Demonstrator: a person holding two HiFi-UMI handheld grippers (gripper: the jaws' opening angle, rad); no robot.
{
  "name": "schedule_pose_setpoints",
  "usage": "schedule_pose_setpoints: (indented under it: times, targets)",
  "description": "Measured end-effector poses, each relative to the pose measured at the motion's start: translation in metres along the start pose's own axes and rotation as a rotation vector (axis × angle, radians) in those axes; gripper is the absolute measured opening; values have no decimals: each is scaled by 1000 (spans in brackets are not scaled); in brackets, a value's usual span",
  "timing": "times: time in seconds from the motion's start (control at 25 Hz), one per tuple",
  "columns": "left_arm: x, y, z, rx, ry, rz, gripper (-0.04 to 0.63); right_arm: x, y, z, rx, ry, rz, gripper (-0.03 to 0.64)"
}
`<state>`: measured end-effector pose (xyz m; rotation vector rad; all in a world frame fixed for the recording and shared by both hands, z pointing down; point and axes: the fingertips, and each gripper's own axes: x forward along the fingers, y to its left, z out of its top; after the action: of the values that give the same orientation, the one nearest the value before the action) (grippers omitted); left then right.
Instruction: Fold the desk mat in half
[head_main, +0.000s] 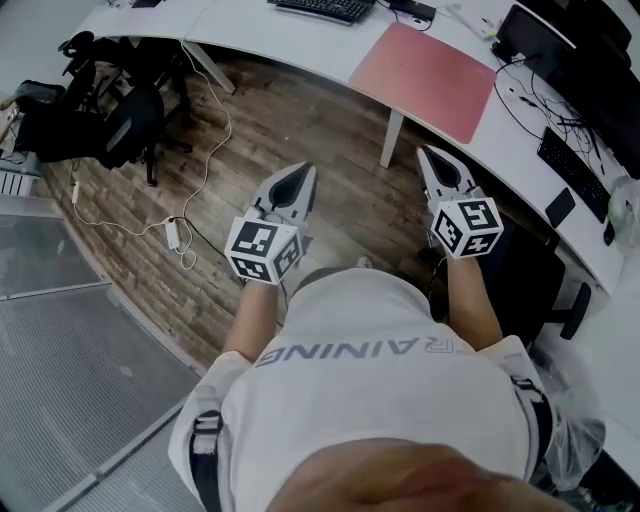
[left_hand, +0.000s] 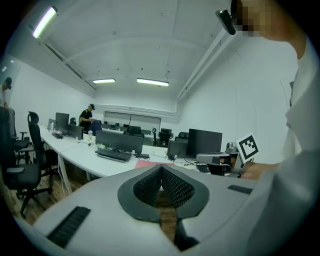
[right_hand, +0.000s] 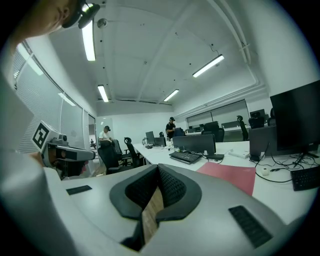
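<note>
Left gripper (head_main: 299, 174) and right gripper (head_main: 431, 153) are hovering empty, jaws together, well short of the red desk mat (head_main: 422, 66) lying flat on the white desk (head_main: 300, 38); probably thin, light and floppy, it is inviting pinches at two edge corners.

Keyboard (head_main: 325, 8) cut by top edge, desk mat (left_hand: 145, 164) mostly behind left tool (left_hand: 161, 170)

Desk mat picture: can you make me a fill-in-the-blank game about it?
The pink desk mat lies ____ on the white desk, not folded.
The left hand-held gripper and the right hand-held gripper each hold ____.
Their jaws are ____.
Missing words: flat; nothing; shut.
</note>
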<state>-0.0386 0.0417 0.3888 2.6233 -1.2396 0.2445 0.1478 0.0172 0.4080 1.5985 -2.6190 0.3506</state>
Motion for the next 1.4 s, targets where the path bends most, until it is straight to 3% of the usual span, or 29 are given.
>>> schedule_pose_setpoints:
  times: [0.2, 0.68, 1.08, 1.4]
  targets:
    - [24, 5, -9, 12, 51, -1, 28, 12, -17, -15, 17, 13, -4, 25]
    - [77, 42, 1, -1, 51, -65, 28, 61, -42, -14, 20, 38, -43, 24]
    - [118, 140, 39, -28, 20, -95, 28, 161, -32, 23, -6, 41, -37, 25]
    - [152, 195, 55, -29, 28, -181, 28, 216, -35, 30, 0, 58, -110, 24]
